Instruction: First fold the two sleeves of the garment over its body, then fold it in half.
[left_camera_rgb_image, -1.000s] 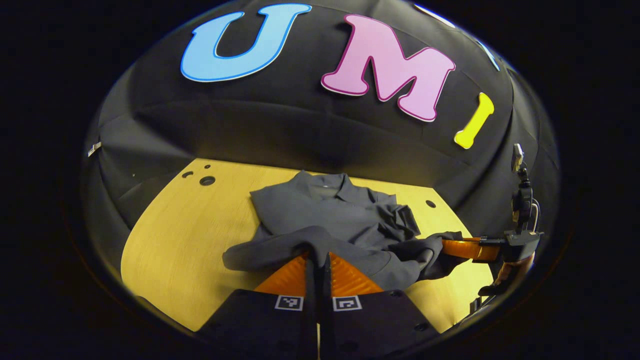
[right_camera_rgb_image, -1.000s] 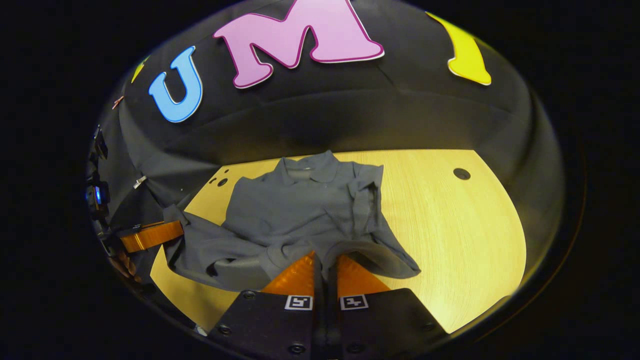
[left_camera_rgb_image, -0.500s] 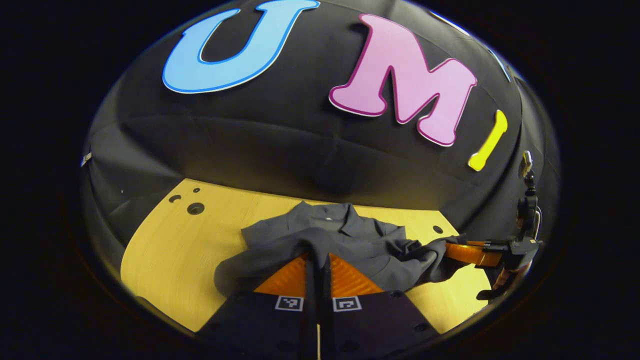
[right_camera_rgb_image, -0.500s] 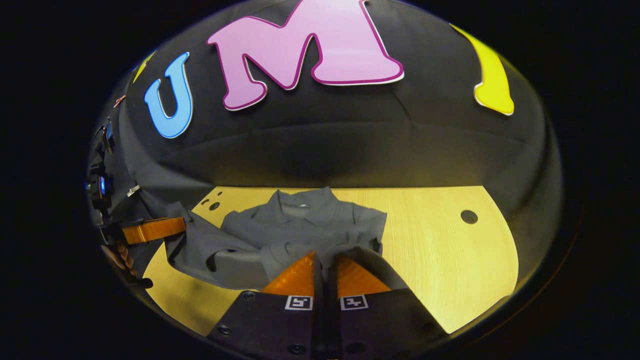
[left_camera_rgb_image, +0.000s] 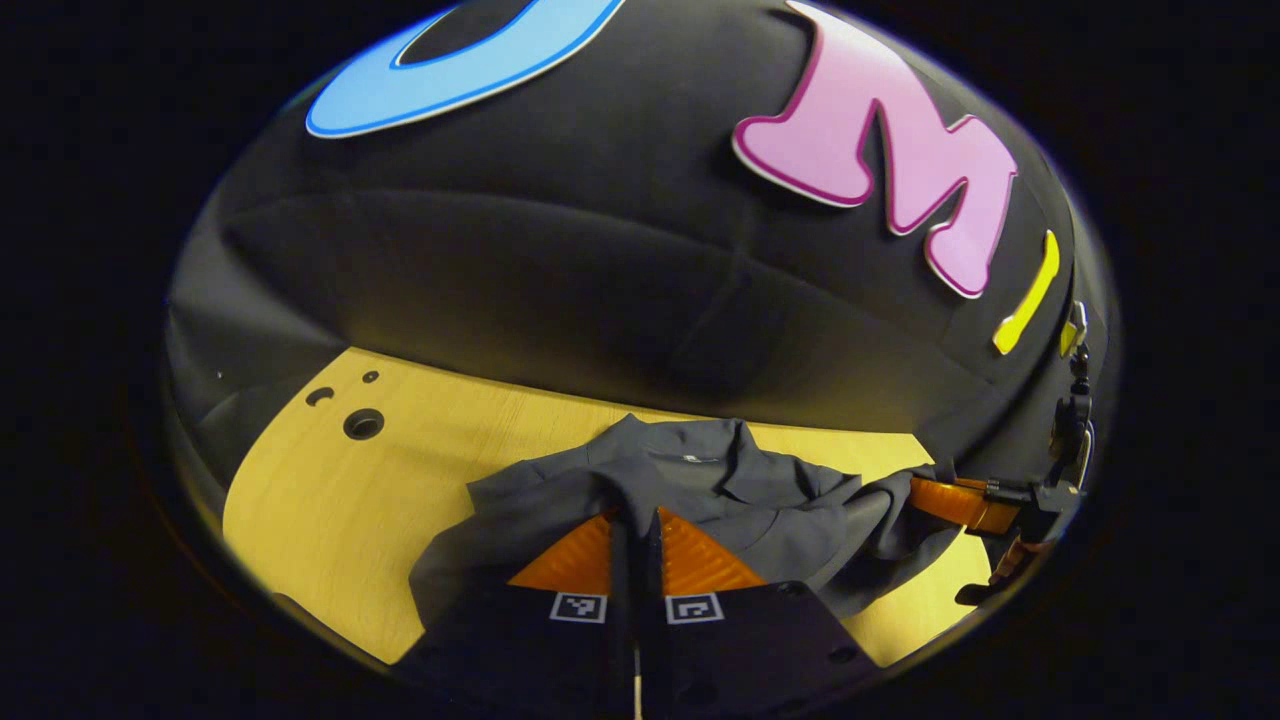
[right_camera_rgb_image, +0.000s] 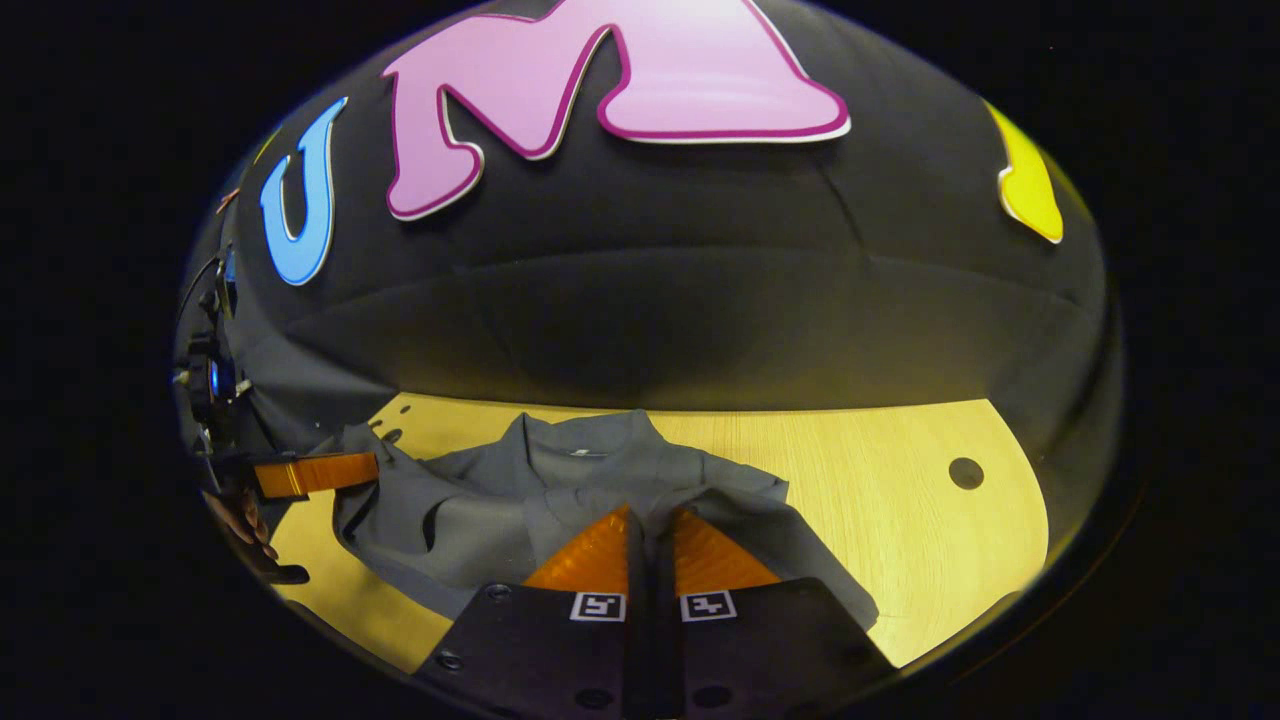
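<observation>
A dark grey collared garment (left_camera_rgb_image: 700, 490) is seen on the light wooden tabletop (left_camera_rgb_image: 330, 490), its collar (right_camera_rgb_image: 585, 450) turned toward the far black wall. The lower hem is lifted off the table and carried up over the body, so that the cloth is doubled and sags in a loose fold between 2 raised points. In the right gripper view, the collar and a small pale neck label are left uncovered beyond the lifted edge. The fabric is wrinkled and bunched along the raised hem.
</observation>
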